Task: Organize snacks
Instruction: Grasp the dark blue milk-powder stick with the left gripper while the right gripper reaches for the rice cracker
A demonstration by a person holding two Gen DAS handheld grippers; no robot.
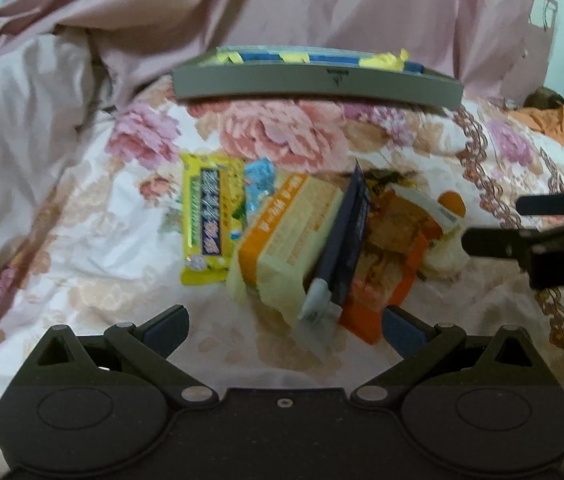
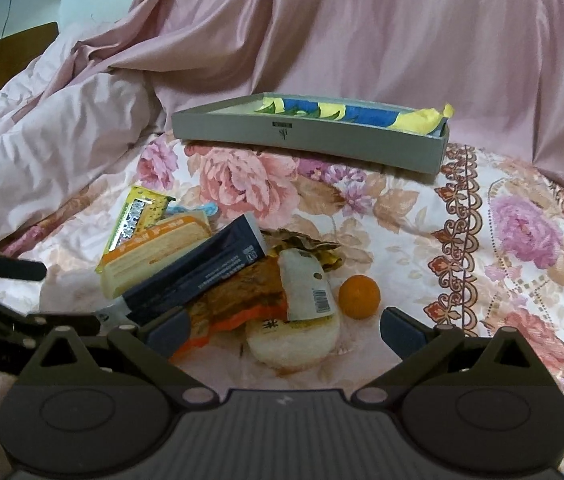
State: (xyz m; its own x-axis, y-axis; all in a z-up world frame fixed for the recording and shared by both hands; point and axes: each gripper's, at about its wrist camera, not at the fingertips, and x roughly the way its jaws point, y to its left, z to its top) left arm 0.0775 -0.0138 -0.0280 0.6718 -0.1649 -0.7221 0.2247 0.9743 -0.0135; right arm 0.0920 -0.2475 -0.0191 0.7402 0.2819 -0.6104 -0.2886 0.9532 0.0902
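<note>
A heap of snacks lies on a floral bedspread. It holds a yellow bar pack (image 1: 208, 220) (image 2: 136, 220), a cream and orange cake pack (image 1: 285, 240) (image 2: 158, 252), a dark blue tube pack (image 1: 341, 240) (image 2: 198, 272), an orange crinkled packet (image 1: 385, 268) (image 2: 242, 292), a white round bun pack (image 2: 301, 312) and a small orange fruit (image 2: 359, 296). Behind stands a grey tray (image 1: 313, 84) (image 2: 305, 140) holding a blue and yellow pack (image 2: 345, 114). My left gripper (image 1: 285, 332) is open just before the heap. My right gripper (image 2: 285, 330) is open around the bun's near end.
Pink bedding (image 2: 321, 40) is bunched up behind and to the left of the tray. Each gripper shows in the other's view: the right gripper (image 1: 533, 232) at the right edge, the left gripper (image 2: 6, 300) at the left edge. Orange cloth (image 1: 561, 124) lies far right.
</note>
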